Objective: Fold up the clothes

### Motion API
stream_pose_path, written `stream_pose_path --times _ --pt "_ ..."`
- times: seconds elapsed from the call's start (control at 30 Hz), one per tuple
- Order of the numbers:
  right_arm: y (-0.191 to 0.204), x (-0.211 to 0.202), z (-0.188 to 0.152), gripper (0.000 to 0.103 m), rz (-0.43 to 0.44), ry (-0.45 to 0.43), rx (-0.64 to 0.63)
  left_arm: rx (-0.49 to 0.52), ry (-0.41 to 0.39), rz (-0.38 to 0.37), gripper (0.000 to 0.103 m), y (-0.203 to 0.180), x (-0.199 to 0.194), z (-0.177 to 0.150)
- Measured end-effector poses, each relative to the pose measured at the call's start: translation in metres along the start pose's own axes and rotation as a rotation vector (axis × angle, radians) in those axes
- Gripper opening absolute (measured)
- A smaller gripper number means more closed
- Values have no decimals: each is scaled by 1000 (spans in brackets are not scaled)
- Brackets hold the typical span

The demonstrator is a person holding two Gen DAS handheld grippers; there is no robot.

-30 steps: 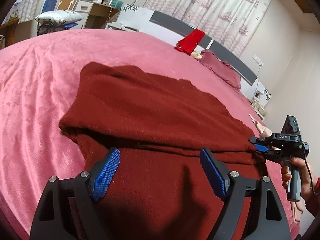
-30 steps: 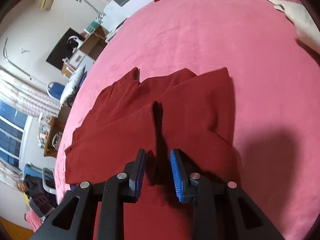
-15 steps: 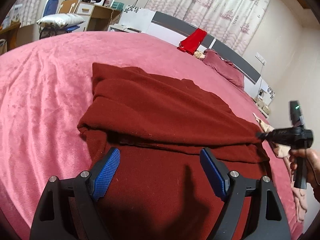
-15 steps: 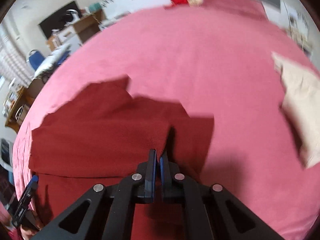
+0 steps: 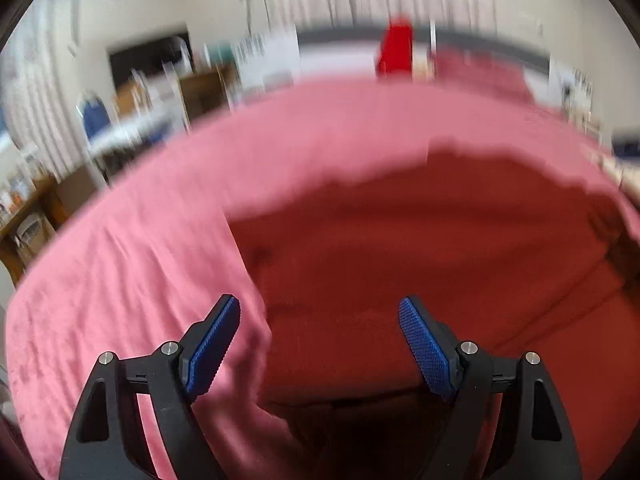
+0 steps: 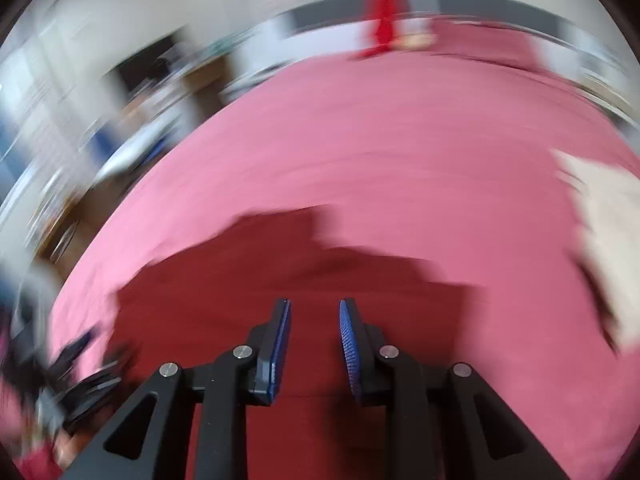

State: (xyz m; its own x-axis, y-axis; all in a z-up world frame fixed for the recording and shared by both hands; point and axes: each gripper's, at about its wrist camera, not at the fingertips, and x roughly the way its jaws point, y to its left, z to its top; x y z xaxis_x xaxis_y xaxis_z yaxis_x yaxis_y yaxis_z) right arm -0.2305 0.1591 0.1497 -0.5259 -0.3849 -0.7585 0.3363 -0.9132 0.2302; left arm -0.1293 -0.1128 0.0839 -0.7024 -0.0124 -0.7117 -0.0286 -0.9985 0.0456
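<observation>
While both of my wrist views are smeared by motion blur, each one gives me something the other lacks. From the left wrist I see my left gripper [image 5: 318, 344] with its blue pads spread wide and nothing between them; the dark red garment [image 5: 420, 248] fills the centre and right of that frame, lying flat on the pink bedspread [image 5: 132, 272]. Its left edge runs down between my two fingers, so the left pad hangs over pink cover and the right pad over red cloth. At the far right edge of that frame a blurred dark blue shape shows, too cut off to name.

From the right wrist I see my right gripper [image 6: 314, 340], its jaws opening with only a narrow gap and no cloth caught in it. The garment [image 6: 248, 280] lies beneath and beyond the pads in the lower middle of that frame, a fold line running across it below my fingertips. Only this view shows the pale beige cloth [image 6: 608, 248] at the right edge, well apart from the garment, and a dark smeared shape at lower left that I cannot make out. A bright red item [image 6: 384, 16] hangs at the headboard in the top centre.
</observation>
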Motion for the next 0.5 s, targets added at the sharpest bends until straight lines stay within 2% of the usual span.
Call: stream_pose_path --times 0.13,0.27,0.37,0.5 --pt "120 48 35 26 134 147 -340 -49 -5 -8 83 -1 -8 -9" --pt "225 111 49 26 223 322 -549 -22 -5 24 83 -11 -11 -11" --pt "272 153 42 26 203 422 -680 -36 6 28 83 -10 -11 -13" --pt "307 197 22 26 136 553 -853 -27 4 74 83 -17 -16 -19"
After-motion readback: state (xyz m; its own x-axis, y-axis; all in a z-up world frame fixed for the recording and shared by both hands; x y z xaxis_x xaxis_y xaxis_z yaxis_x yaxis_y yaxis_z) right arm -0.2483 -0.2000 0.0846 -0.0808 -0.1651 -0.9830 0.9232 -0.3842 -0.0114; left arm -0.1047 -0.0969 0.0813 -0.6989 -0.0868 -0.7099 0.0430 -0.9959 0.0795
